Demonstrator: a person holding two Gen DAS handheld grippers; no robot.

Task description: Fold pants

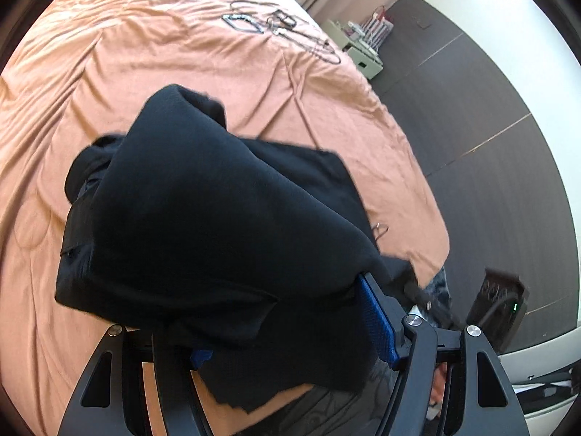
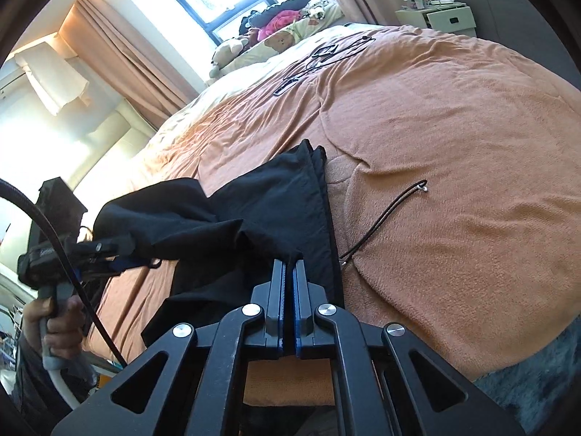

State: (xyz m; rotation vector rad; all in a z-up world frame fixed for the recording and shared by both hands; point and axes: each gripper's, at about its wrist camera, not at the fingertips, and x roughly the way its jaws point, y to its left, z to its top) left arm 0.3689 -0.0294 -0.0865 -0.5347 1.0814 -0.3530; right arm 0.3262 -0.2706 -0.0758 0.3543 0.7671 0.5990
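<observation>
The black pants [image 1: 203, 196] lie partly bunched on the orange bedspread [image 1: 145, 65]. One fold of them is draped over my left gripper [image 1: 276, 290], whose jaws stand wide apart. Its right blue pad [image 1: 377, 319] shows bare, and the left pad is mostly hidden under the cloth. In the right wrist view the pants [image 2: 276, 203] stretch from the left gripper [image 2: 123, 254] across to my right gripper [image 2: 288, 269]. The right gripper is shut on an edge of the black fabric near the bed's front. A person's hand [image 2: 58, 319] holds the left gripper's handle.
A dark drawstring cord [image 2: 385, 218] lies loose on the bedspread to the right of the pants. Cables and small frames [image 2: 319, 54] sit at the far end, near pillows and plush toys [image 2: 283, 32]. A pale nightstand [image 1: 363, 58] and a black box [image 1: 501, 305] stand on the dark floor.
</observation>
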